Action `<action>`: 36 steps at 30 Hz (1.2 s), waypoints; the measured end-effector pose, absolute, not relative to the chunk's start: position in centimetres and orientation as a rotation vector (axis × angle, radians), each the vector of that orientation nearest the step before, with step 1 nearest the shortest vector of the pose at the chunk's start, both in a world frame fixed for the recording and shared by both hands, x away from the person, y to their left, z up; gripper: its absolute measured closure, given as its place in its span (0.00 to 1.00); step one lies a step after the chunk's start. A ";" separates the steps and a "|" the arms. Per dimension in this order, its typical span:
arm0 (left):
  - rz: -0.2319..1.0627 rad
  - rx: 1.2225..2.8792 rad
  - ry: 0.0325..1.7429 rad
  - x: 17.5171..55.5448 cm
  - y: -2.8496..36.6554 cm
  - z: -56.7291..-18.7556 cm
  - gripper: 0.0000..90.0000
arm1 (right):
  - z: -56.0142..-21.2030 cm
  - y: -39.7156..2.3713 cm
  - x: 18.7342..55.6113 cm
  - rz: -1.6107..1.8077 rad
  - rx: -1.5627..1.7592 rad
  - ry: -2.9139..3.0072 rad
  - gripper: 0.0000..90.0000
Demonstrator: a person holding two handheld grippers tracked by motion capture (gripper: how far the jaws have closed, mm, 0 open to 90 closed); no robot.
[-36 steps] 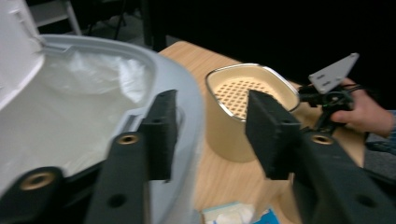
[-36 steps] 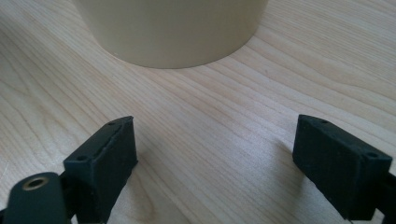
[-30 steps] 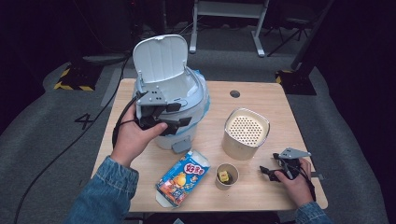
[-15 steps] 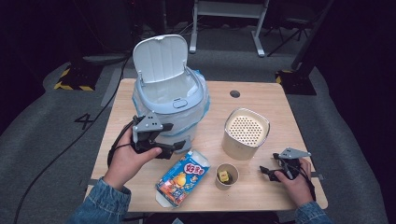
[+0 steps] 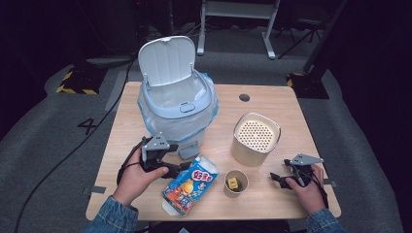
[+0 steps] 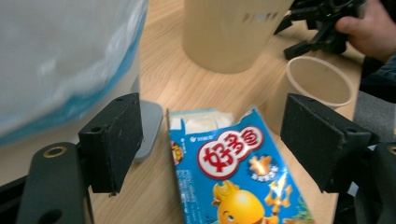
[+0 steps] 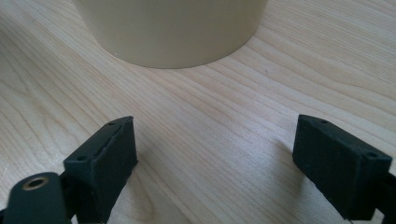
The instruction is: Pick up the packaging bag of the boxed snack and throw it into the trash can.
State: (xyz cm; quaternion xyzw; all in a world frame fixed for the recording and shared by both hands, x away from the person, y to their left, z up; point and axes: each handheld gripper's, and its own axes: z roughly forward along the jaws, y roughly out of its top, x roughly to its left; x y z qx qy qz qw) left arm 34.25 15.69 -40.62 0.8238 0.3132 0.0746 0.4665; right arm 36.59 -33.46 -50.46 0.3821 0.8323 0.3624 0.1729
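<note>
Snack box (image 6: 238, 182) runs off frame between open left hand-held gripper (image 6: 210, 140).

Blue snack box (image 5: 189, 185) with red logo; cream canister (image 5: 255, 139); black fingers (image 6: 113, 140).

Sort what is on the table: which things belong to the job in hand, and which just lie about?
In the job:
- left claw, open
- blue snack box, lying flat
- bin, lid up

Lying about:
- perforated beige canister
- small paper cup
- right claw, open

We look down from above the tabletop (image 5: 272, 104); both close gripper views share the beige canister (image 5: 256, 139).
</note>
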 end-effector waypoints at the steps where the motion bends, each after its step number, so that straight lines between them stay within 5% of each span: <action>1: 0.172 2.017 0.789 34.4 15.8 -41.6 0.25 | -50.5 -33.5 36.6 1.028 1.084 2.361 0.15; 29: -0.048 2.262 0.951 36.9 13.3 -48.4 0.60 | -50.5 -33.5 36.6 1.028 1.084 2.363 0.15; 36: -0.027 2.293 0.946 36.9 13.1 -48.3 0.79 | -50.5 -33.5 36.6 1.028 1.084 2.363 0.15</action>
